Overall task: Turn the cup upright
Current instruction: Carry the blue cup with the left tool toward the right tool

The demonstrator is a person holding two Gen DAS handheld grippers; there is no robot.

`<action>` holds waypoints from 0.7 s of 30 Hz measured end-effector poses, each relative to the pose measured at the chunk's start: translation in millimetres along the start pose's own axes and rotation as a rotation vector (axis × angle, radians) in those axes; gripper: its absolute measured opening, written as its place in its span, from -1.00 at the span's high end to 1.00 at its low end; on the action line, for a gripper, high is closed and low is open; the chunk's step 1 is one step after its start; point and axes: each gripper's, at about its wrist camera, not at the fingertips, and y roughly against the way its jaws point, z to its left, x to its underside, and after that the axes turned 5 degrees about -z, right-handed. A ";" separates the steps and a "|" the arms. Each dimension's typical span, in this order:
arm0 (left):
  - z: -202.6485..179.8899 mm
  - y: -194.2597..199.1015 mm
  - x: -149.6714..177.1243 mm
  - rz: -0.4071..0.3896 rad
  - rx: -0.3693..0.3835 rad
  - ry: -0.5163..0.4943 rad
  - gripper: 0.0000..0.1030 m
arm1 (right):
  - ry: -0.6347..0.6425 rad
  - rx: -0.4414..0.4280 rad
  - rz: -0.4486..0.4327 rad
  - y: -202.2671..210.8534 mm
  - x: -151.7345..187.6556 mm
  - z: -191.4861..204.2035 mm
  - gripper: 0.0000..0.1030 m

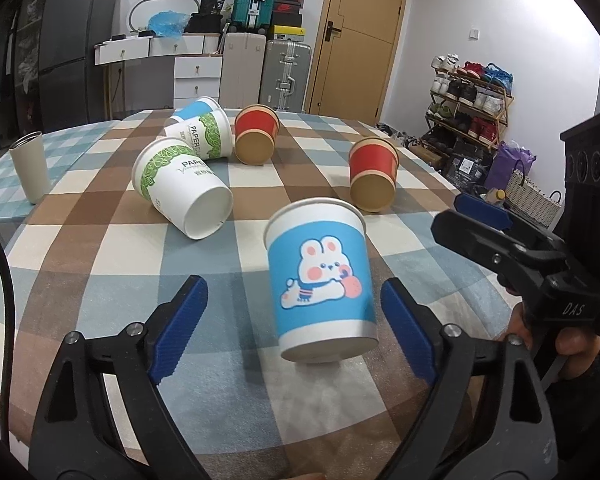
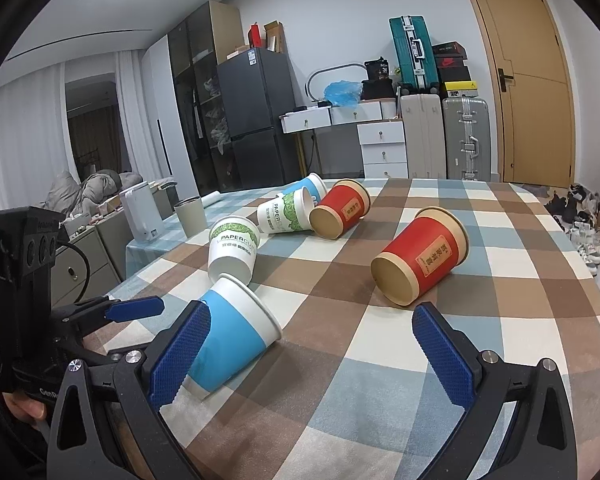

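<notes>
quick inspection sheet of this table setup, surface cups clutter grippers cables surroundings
surface: checked tablecloth covers the table, which is rounded at its near left edge.
job's things: bunny cup lies tipped between the left gripper's fingers, untouched; two green-print cups, two red cups and another blue cup also lie on their sides.
clutter: grey tumbler stands upright near the left edge.
grippers: left gripper open around the bunny cup; right gripper open, empty.
cables: black cable along the left edge of the left wrist view.
surroundings: fridge, suitcases, wooden door, shoe rack.
</notes>
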 end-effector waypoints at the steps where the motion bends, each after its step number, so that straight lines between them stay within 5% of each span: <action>1: 2.1 0.8 -1.5 -0.005 0.002 -0.001 -0.75 | -0.002 0.001 0.001 0.2 -0.1 0.0 -1.00; 4: 6.4 4.1 -4.6 -0.027 -0.002 -0.011 -0.99 | -0.005 0.003 0.003 1.2 0.2 0.0 -1.00; 21: 42.0 19.8 -14.4 -0.173 -0.052 -0.024 -0.99 | -0.044 -0.014 0.083 -11.9 -8.0 6.8 -1.00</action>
